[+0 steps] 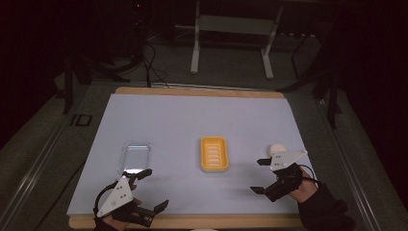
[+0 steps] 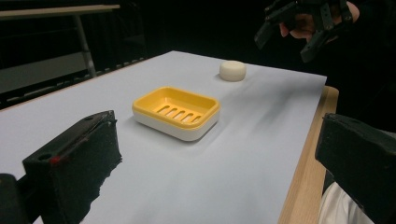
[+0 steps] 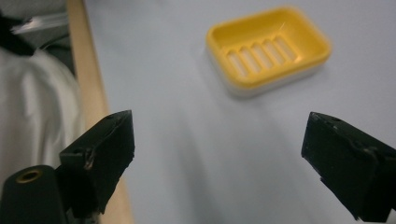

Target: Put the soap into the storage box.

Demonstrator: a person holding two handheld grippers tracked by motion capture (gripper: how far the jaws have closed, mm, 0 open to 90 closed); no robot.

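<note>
Both claws stand spread with nothing between the jaws: the left gripper point(image 1: 151, 188) sits at the table's near edge by a clear, glossy plastic lid point(image 1: 135, 157), the right gripper point(image 1: 260, 175) hangs near a round, matte white soap bar point(image 2: 232, 70). Between them, touching neither, a yellow rectangular plastic soap dish point(image 1: 214, 154) with a slotted floor and white base rests on the smooth pale sheet point(image 1: 192, 120) covering the wooden table point(image 1: 202, 91). No writing is legible.

Yellow soap dish point(image 1: 214, 154) mid-table, between open grippers, untouched.
</note>
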